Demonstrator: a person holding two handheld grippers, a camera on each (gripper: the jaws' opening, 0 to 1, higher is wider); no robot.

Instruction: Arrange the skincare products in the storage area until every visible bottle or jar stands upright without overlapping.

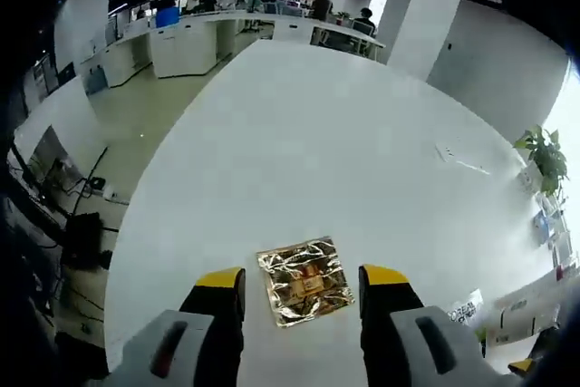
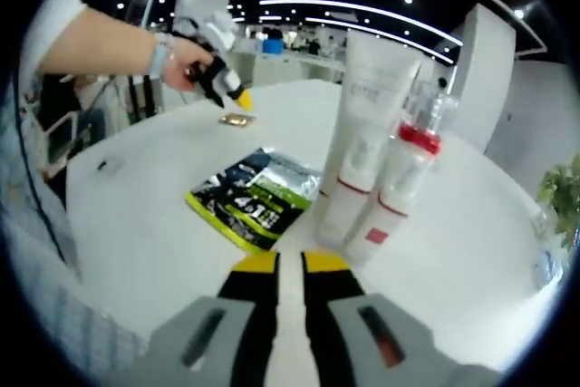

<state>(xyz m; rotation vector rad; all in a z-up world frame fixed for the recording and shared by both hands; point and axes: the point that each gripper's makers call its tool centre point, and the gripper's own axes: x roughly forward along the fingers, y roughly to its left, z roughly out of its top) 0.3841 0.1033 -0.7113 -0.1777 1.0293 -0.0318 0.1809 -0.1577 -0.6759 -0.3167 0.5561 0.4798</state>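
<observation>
One white round table (image 1: 299, 133) in an open office; my left gripper (image 1: 302, 283) wide over a gold sachet (image 1: 304, 280), my right gripper (image 2: 290, 265) nearly closed, empty.

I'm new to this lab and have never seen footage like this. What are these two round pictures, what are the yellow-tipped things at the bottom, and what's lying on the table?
No robot here: a person holds a two-jaw gripper in each hand, and a fisheye camera rides on each one, looking forward along its jaws.

In the left gripper view, the left gripper is open above a white table, its yellow-tipped jaws on either side of a small gold foil sachet. It holds nothing.

In the right gripper view, the right gripper has its jaws nearly together with nothing between them. Ahead stand a tall white tube and a red-collared pump bottle, both upright, side by side. A green-and-black sachet lies flat beside them. Further off, the person's hand holds the left gripper over the gold sachet.
</observation>
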